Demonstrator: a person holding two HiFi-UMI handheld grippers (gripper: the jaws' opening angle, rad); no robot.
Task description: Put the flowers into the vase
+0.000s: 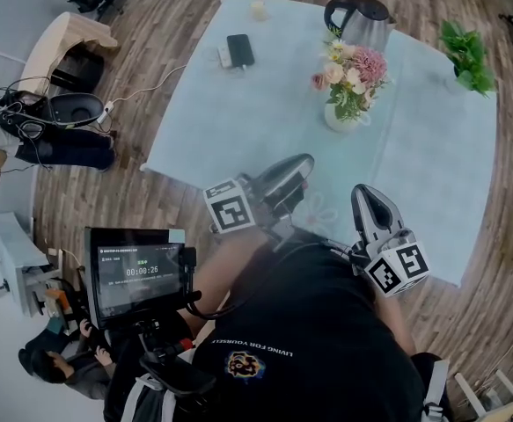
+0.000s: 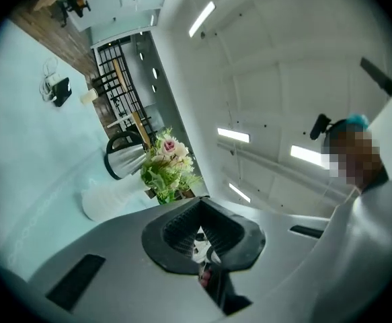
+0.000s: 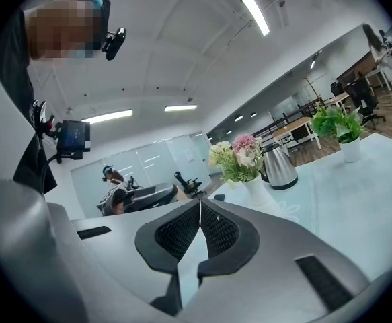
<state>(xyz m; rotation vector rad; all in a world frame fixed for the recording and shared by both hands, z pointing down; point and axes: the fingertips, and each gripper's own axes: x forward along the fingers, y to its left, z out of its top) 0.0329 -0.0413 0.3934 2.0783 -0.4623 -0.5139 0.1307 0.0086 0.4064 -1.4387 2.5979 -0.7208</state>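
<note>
Your left gripper (image 2: 200, 210) is shut tight. Its two dark ribbed pads meet at the tips and pinch nothing. Lower down, in the small gap between the pads, there are some white and red bits, too small to tell what they are.

Your right gripper (image 3: 200, 210) is shut too. Its pads touch at the tips and it holds nothing. Through the gap under the tips you can see only the pale cloth.

In the head view you hold both grippers close to your body, by the near edge of the table (image 1: 238, 139). The left one points up and to the right, toward the vase (image 1: 339, 118). The right one points up the table, beside it. Neither one touches the vase or anything else on the table.

The flowers (image 1: 353, 73) are in the vase — pink, cream and white blooms with green leaves, standing up out of the top. The vase is white and stands upright on the light blue cloth, well ahead of both grippers, toward the far side of the table.

A shiny kettle (image 1: 362, 21) with a dark handle stands just behind the vase. A green potted plant (image 1: 466, 56) sits near the far right corner, well apart from the vase. A dark phone (image 1: 239, 49) lies flat on the far left part of the cloth. Down by your left side there is a small screen (image 1: 140, 271) on a stand.
</note>
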